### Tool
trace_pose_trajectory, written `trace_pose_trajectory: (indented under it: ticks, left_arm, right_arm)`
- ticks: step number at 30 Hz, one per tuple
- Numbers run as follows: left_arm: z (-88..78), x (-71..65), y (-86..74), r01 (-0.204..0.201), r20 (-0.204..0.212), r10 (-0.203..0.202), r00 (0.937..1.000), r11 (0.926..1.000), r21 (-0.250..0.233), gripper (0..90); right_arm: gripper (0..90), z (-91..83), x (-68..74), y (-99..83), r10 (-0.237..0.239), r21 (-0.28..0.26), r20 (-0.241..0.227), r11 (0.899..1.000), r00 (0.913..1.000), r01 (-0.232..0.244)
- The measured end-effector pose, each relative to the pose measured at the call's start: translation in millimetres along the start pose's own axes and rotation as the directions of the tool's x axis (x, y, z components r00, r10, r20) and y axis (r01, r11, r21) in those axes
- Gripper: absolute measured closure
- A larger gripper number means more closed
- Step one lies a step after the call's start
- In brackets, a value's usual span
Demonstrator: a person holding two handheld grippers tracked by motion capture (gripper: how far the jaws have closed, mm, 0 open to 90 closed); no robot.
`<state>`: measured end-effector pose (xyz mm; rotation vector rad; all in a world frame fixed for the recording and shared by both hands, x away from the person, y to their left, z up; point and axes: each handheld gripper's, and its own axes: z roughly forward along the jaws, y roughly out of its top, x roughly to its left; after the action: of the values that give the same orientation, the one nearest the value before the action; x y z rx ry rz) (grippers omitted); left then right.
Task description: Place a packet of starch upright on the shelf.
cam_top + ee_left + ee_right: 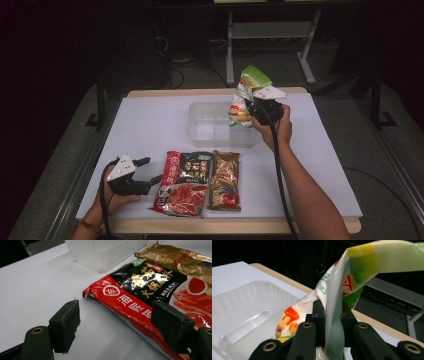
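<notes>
My right gripper (251, 106) is shut on a green-and-white food bag (246, 95), holding it upright over the right end of the clear plastic tub (210, 125). In the right gripper view the bag (352, 277) is pinched between the black pads (318, 315), with the tub (244, 315) below and to the left. My left gripper (150, 170) rests open at the table's front left, nothing between its jaws. Its right pad (172, 325) hangs over the edge of a red-and-black packet (140, 297), which lies flat (184, 184) beside a gold packet (225, 180).
The white table top (150, 125) has a wooden edge at back and front. Beyond the table stand dark floor, cables and a grey desk frame (270, 35). In the left gripper view the tub (105, 252) sits behind the gold packet (180, 260).
</notes>
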<state>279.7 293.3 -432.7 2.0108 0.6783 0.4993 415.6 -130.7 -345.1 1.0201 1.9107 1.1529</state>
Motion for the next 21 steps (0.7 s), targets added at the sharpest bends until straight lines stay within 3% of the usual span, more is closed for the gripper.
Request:
trace_pose_trajectory:
  ticks: [15, 21]
  left_arm:
    - [0.0, 0.2, -0.4, 0.009, 0.007, -0.009, 0.9999, 0.9999, -0.005, 23.4]
    - [-0.1, 0.2, -0.6, 0.008, 0.009, -0.008, 0.9999, 1.0000, -0.004, 23.4]
  right_arm:
    - [78.8, 19.5, -1.1, -0.9, -0.034, 0.030, 0.084, 0.999, 0.9959, 0.031]
    - [78.8, 26.5, 1.3, -3.7, -0.054, 0.043, 0.095, 0.998, 0.9940, 0.050]
